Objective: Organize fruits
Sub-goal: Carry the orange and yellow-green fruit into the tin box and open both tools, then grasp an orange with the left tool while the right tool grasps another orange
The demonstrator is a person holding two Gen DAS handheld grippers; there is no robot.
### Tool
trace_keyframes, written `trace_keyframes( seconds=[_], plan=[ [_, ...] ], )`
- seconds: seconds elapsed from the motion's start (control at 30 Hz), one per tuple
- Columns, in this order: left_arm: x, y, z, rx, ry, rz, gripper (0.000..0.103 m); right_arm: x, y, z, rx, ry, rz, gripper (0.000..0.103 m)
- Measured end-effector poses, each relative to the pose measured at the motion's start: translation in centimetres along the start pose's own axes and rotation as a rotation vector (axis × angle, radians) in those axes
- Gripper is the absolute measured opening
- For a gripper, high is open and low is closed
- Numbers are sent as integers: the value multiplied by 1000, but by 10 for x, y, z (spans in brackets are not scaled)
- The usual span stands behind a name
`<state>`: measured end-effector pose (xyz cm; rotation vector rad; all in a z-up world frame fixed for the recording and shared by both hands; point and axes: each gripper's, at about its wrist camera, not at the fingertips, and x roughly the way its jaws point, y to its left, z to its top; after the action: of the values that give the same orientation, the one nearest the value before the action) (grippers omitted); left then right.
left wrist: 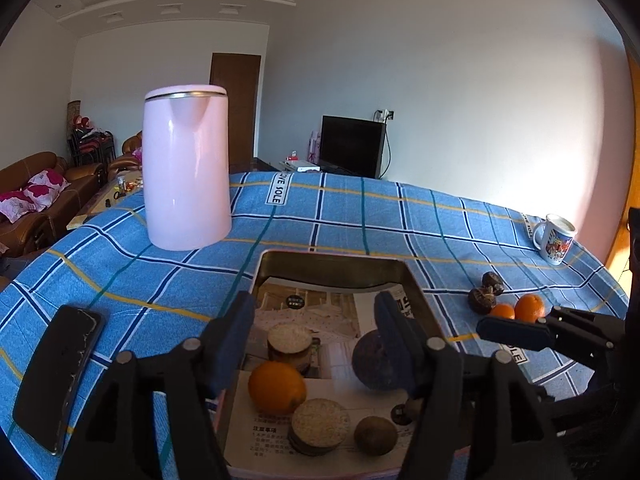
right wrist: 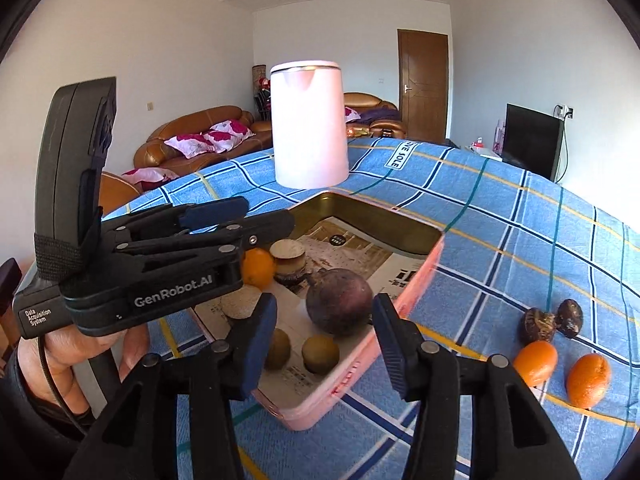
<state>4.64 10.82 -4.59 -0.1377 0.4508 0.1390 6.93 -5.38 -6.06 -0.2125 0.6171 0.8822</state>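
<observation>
A pink tin tray [left wrist: 332,258] [right wrist: 416,284], lined with printed paper, holds an orange [left wrist: 277,387] [right wrist: 258,268], a dark purple round fruit [left wrist: 370,360] [right wrist: 339,301], small brown round fruits [left wrist: 375,435] [right wrist: 320,354] and round biscuit stacks [left wrist: 319,424] [right wrist: 289,258]. My left gripper [left wrist: 316,340] is open above the tray, empty. My right gripper [right wrist: 325,344] is open and empty over the tray's near edge, the purple fruit just beyond its fingers. On the cloth to the right lie two oranges [left wrist: 529,307] [right wrist: 588,380] and two dark wrinkled fruits [left wrist: 482,299] [right wrist: 538,325].
A pink kettle [left wrist: 186,168] [right wrist: 308,124] stands behind the tray on the blue checked tablecloth [left wrist: 360,216]. A black phone [left wrist: 60,376] lies at the left. A printed mug [left wrist: 555,239] stands at the far right near the table edge.
</observation>
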Motion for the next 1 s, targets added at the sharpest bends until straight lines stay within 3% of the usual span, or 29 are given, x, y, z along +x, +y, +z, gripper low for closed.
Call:
trace_keyframes(
  seconds=[0.2,0.27,0.4,0.73,0.8,1.0],
  plan=[
    [-7,-48,13,77,-24,-79,73,-44,-73,-8,98,-46,-228,60],
    [-4,-67,14,110,-17,-111,76,-50,-102,-11,151,-31,-337,60],
    [12,-100,15,140,36,-196,77,-50,-139,-21,217,45,-422,60],
    [56,-150,-1,222,160,-229,77,-21,-172,-40,310,209,-356,60],
    [62,-154,-4,231,176,-219,77,-23,-173,-42,328,209,-347,50],
    [81,-172,-6,236,244,-268,76,-41,-187,-49,414,132,-364,48]
  ],
)
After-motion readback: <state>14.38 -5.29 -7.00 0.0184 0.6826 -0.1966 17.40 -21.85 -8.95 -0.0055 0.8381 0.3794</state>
